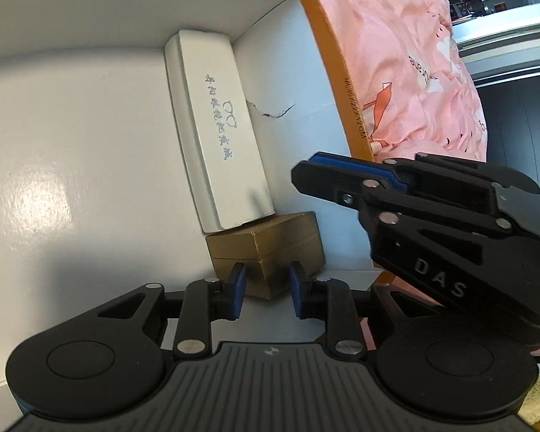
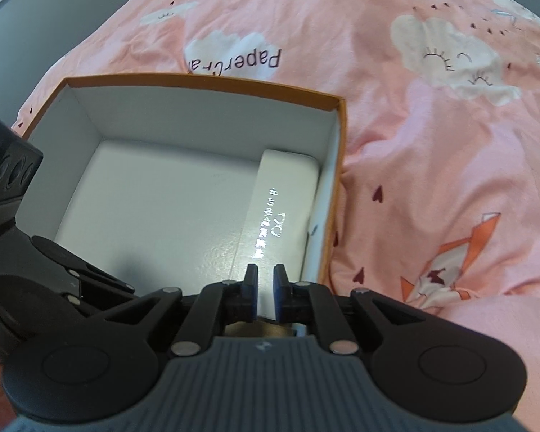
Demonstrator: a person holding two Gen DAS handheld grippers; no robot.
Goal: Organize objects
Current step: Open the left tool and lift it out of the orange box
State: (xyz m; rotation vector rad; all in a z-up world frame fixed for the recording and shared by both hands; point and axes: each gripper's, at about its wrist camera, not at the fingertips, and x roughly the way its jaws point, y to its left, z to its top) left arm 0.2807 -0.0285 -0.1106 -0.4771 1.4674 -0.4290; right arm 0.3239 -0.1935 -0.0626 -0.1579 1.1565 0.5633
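An open box with orange outer walls [image 1: 338, 82] and a white inside sits on a pink bedspread; it also shows in the right wrist view [image 2: 205, 81]. A white glasses case [image 1: 216, 133] lies along its right wall, also in the right wrist view [image 2: 280, 208]. A small gold box [image 1: 270, 252] sits at the case's near end. My left gripper [image 1: 266, 293] is open, its pads apart on either side of the gold box's near corner. My right gripper [image 2: 266, 293] hovers over the case's near end, jaws nearly closed with a narrow gap, holding nothing; it also shows in the left wrist view [image 1: 307, 178].
The pink cloud-print bedspread [image 2: 432, 144] surrounds the box. The box's white floor [image 1: 72, 165] lies left of the case. A window frame [image 1: 504, 36] shows at the far right. The left gripper's body [image 2: 36, 280] crosses the box's near-left corner.
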